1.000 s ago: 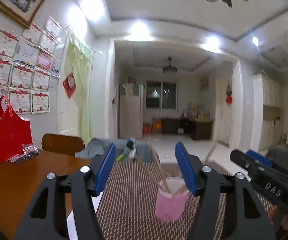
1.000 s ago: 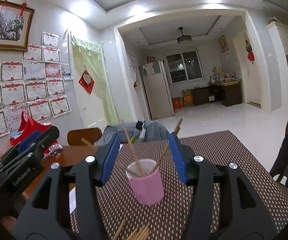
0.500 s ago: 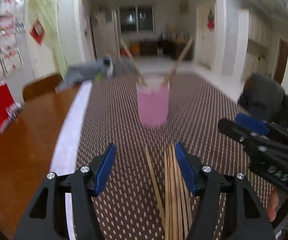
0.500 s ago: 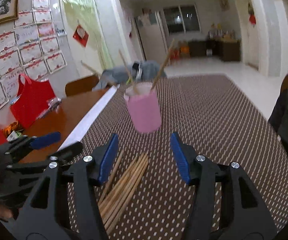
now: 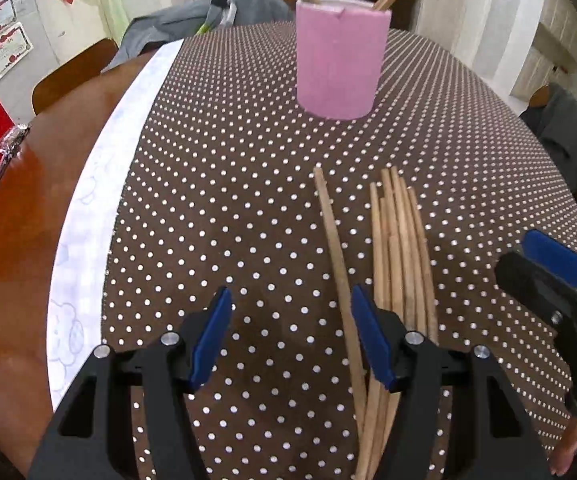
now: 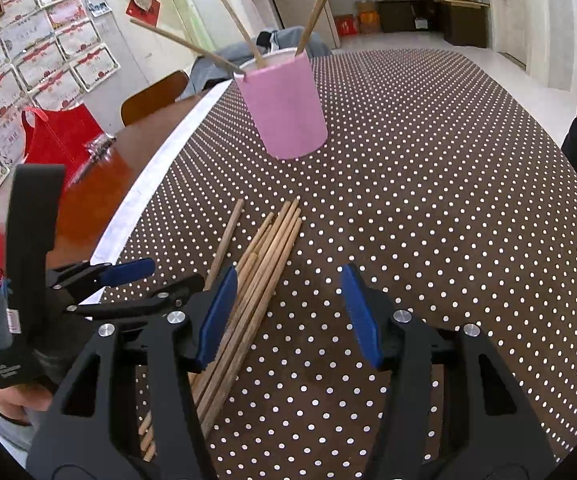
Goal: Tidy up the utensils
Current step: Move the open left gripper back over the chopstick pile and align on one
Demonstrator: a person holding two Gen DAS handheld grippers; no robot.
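Observation:
A pink cup (image 5: 340, 60) stands upright on the dotted brown tablecloth (image 5: 216, 184), with three wooden chopsticks (image 6: 316, 8) leaning in it; it also shows in the right wrist view (image 6: 286, 108). A bundle of several loose chopsticks (image 5: 400, 248) lies flat in front of the cup, one stick (image 5: 336, 256) a little apart on the left. The bundle also shows in the right wrist view (image 6: 268, 264). My left gripper (image 5: 290, 336) is open and empty, low over the cloth just left of the bundle. My right gripper (image 6: 288, 312) is open and empty, just right of the bundle.
A bare wooden table (image 5: 20, 216) shows left of the cloth's white edge (image 5: 100, 184). A red bag (image 6: 60, 132) sits at the far left. A wooden chair back (image 5: 72, 76) and grey clothing (image 5: 192, 16) stand behind the table. Dark clothing (image 5: 568, 136) hangs at the right.
Both grippers have tipped downward and come lower toward the table. The loose chopsticks came into view, now near the fingertips. The cup has moved up in the frames.

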